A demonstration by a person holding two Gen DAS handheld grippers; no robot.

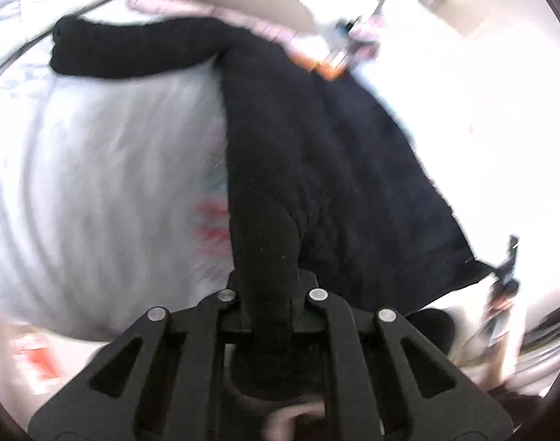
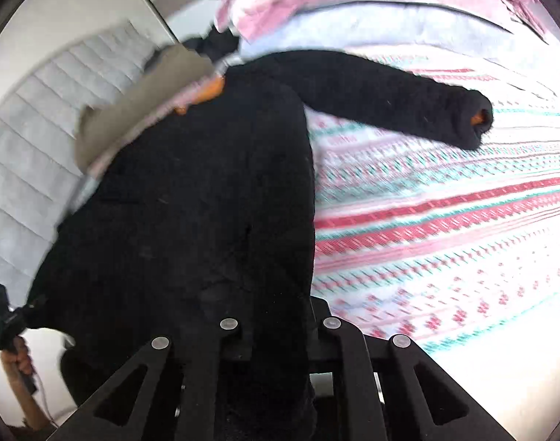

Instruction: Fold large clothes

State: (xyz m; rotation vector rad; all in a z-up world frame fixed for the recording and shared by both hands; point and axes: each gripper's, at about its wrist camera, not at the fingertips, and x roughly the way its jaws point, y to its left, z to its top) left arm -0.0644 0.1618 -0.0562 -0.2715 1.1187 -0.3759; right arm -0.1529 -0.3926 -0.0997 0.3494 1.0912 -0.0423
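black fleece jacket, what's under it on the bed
The black fleece jacket lies over a patterned bedspread with red and teal stripes, and its far edge overlaps tan and pink clothing. Whatever lies beneath its body is covered.

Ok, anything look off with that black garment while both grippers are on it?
Mostly fine. The black garment is clamped in both the left gripper and the right gripper, but one sleeve sticks out sideways across the patterned bedspread, unfolded.
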